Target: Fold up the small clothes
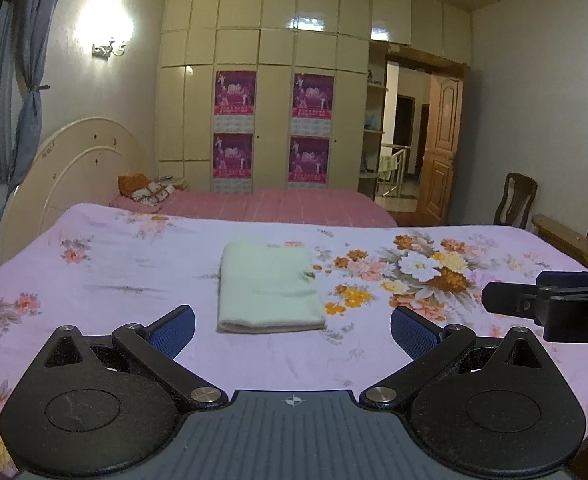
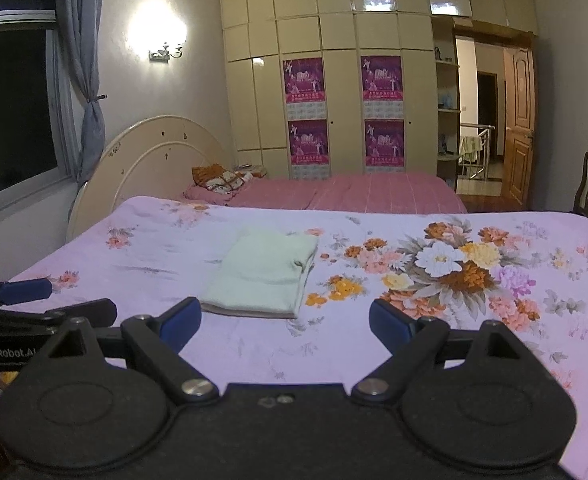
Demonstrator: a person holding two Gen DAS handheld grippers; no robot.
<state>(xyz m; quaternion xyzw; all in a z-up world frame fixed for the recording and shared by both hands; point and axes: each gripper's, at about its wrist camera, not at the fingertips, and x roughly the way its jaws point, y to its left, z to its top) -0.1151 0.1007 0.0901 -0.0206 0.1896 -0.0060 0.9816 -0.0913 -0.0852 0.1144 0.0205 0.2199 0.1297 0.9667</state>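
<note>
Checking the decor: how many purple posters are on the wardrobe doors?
4. Two on the left door, upper and lower; two on the right door, upper and lower. None seems hidden.

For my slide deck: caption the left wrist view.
Open left gripper hovers before a folded pale green cloth on the floral bedsheet, right gripper alongside.

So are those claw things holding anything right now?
No. The left gripper and right gripper are both open and empty; the folded pale green cloth lies untouched on the bedspread.
</note>
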